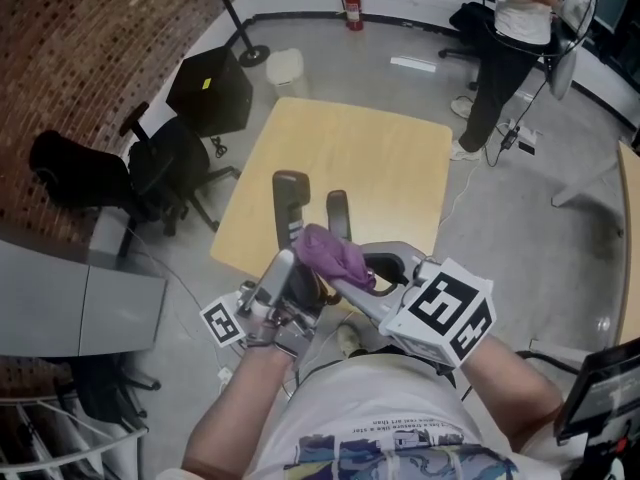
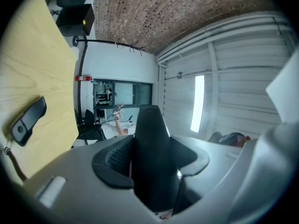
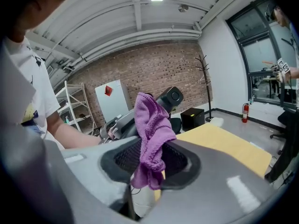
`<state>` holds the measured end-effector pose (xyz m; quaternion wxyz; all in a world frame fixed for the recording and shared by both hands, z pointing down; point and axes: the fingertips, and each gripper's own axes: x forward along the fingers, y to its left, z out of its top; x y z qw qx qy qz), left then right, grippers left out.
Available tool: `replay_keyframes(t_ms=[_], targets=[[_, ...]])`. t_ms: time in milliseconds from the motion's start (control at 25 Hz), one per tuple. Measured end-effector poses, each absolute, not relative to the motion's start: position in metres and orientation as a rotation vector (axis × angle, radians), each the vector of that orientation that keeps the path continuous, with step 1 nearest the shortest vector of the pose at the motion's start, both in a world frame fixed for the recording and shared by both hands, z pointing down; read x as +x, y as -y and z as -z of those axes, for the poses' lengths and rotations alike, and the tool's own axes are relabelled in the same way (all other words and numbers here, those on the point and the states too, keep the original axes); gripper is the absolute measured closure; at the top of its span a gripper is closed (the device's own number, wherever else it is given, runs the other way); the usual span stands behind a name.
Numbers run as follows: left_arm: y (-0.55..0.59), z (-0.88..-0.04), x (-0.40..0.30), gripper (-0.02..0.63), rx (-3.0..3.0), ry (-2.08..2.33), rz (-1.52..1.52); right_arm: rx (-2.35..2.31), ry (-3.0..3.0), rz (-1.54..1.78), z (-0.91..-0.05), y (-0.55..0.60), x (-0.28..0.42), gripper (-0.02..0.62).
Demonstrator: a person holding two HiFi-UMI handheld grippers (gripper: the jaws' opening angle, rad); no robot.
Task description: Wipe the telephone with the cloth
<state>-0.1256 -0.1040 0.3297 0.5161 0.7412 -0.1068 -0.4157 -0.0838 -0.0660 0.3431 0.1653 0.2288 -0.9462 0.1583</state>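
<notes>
Right gripper (image 3: 148,166) is squeezed shut on the cloth (image 3: 152,120), and the phone (image 2: 150,129) is held between the half-open left gripper (image 2: 152,167).

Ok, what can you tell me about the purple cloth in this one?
The purple cloth is a small, soft rag with a nubby, microfibre-like weave, bunched and crumpled rather than spread out. The right gripper is shut on its lower part: a short tail hangs below the jaws and the bulk stands above them. It is held off the table, and in the head view it seems to press against the side of the black telephone handset gripped by the left gripper.
</notes>
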Motion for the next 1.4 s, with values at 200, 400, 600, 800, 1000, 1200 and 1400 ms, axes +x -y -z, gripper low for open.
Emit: replay_keyframes(t_ms=[200, 400, 600, 800, 1000, 1200, 1400], targets=[[0.105, -0.332, -0.129, 0.354, 1.774, 0.247, 0.999, 0.625, 2.692, -0.457, -0.346, 0.053, -0.088, 0.484], [0.106, -0.329, -0.133, 0.354, 1.773, 0.236, 1.021, 0.579, 2.678, -0.432, -0.35, 0.033, -0.089, 0.484], [0.107, -0.33, -0.137, 0.354, 1.769, 0.233, 1.02, 0.528, 2.652, -0.443, -0.36, 0.014, -0.09, 0.484], [0.111, -0.334, -0.139, 0.354, 1.76, 0.236, 1.012, 0.466, 2.628, -0.445, -0.37, -0.002, -0.09, 0.483], [0.116, -0.341, -0.14, 0.354, 1.781, 0.275, 0.961, 0.488, 2.592, -0.483, -0.385, -0.007, -0.082, 0.483], [0.125, -0.366, -0.139, 0.354, 1.843, 0.45, 0.838, 0.69, 2.533, -0.554, -0.409, 0.017, -0.04, 0.483], [0.139, -0.409, -0.133, 0.354, 1.857, 0.708, 0.631, 0.876, 2.452, -0.58, -0.428, 0.043, 0.008, 0.483]])
